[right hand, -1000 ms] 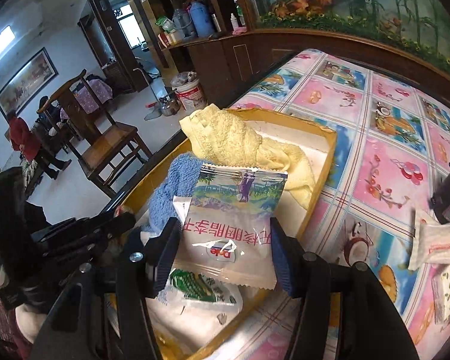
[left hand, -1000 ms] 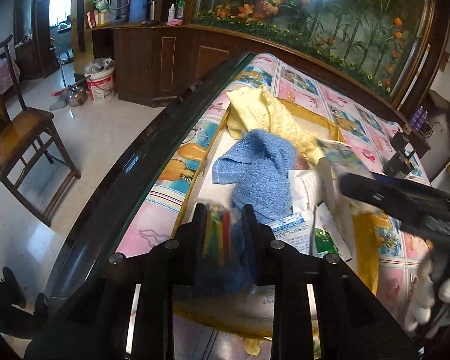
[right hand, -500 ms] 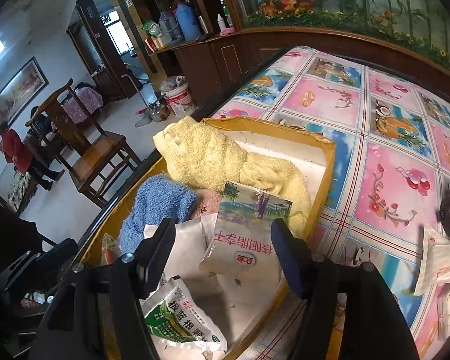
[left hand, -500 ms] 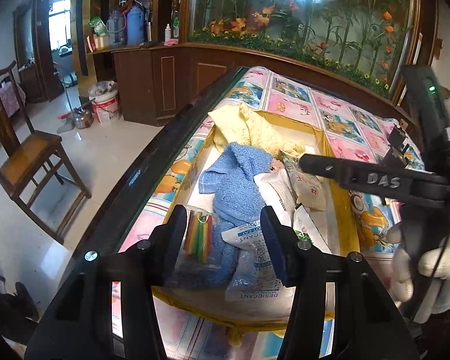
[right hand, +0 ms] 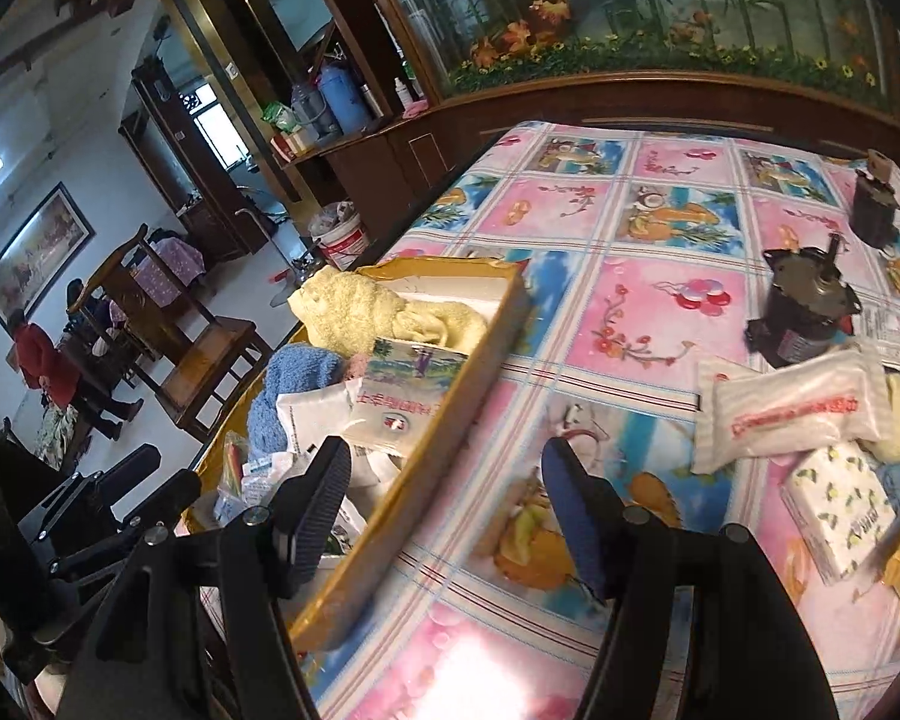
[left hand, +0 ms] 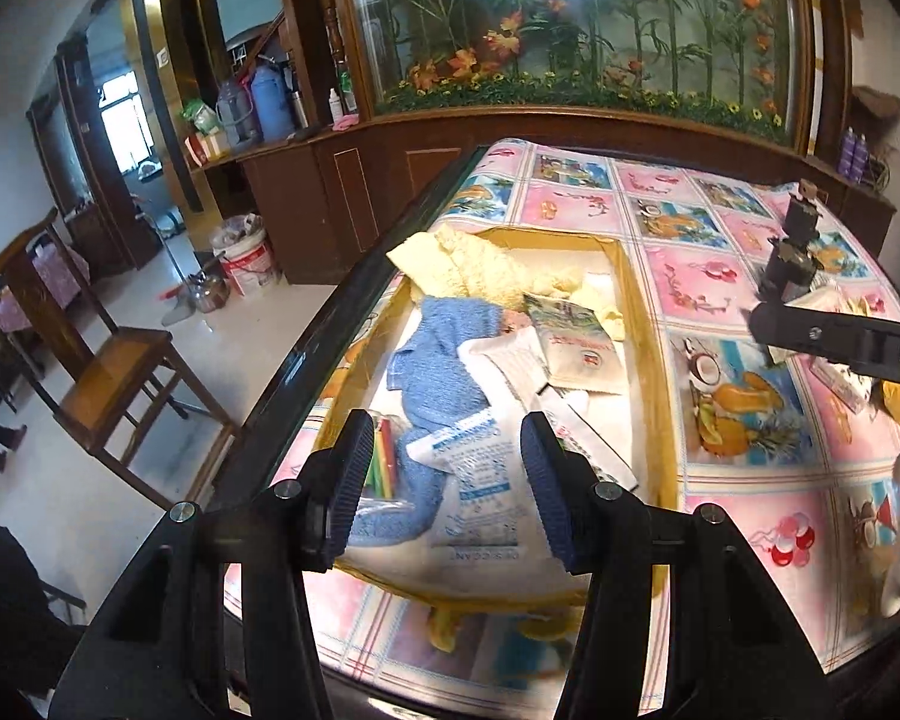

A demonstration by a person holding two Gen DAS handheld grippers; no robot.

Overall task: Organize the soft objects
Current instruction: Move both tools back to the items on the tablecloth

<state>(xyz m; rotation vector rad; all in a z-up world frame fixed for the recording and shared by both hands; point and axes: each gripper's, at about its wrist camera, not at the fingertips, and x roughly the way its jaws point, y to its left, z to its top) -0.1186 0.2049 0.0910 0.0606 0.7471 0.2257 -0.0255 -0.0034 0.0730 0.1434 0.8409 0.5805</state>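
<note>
A yellow cardboard box on the patterned tablecloth holds a yellow towel, a blue towel, a printed snack packet, a white desiccant bag and a rainbow-striped pack. My left gripper hangs open above the box's near end, with nothing between its fingers. My right gripper is open and empty over the box's right wall and the cloth beside it. A white striped packet and a lemon-print tissue pack lie to its right.
Two black motor-like parts stand on the cloth at the far right. The table's dark edge runs along the left, with a wooden chair and a bucket on the floor beyond. People sit far left.
The left gripper let go of the striped pack and drew back and up from the box. The right gripper released the snack packet into the box and swung right over the tablecloth.
</note>
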